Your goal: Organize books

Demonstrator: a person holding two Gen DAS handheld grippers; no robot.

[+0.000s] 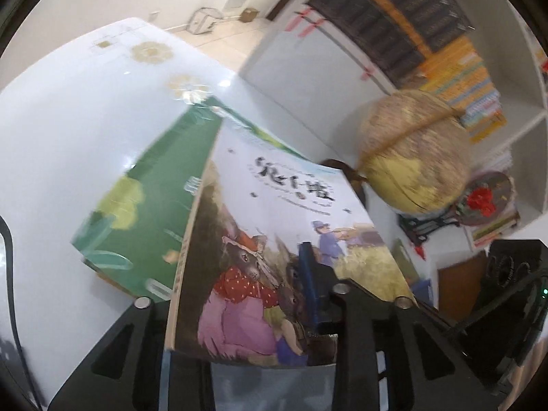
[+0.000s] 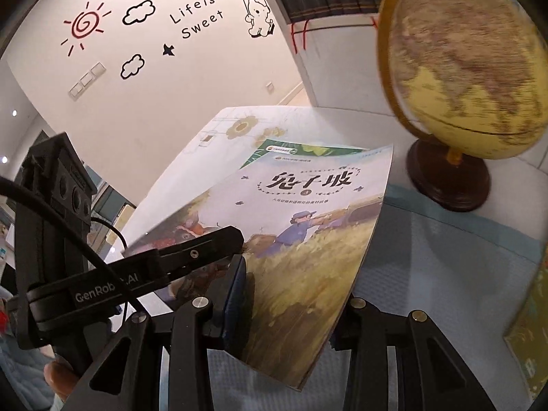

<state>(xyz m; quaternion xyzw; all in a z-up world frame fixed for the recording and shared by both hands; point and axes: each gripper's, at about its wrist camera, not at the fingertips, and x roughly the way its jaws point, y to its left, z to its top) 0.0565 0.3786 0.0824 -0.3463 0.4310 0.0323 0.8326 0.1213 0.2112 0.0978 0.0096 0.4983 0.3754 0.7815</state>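
A thin picture book with a white top, black Chinese title and painted animals [image 1: 274,239] is held tilted in the air by both grippers. My left gripper [image 1: 308,294] is shut on its lower edge; one blue-padded finger lies on the cover. My right gripper [image 2: 260,308] is shut on the same book [image 2: 308,239] near its lower left part; the left gripper's arm [image 2: 137,274] shows beside it. A green book [image 1: 154,212] lies flat on the white table [image 1: 85,120] under the held book, and also shows in the right wrist view [image 2: 301,150].
A yellow globe [image 2: 472,68] on a dark round base stands just right of the books. A white bookshelf [image 1: 462,68] full of dark and coloured books stands behind it. Another book's corner [image 2: 531,325] lies at the right on a pale blue cloth [image 2: 445,274].
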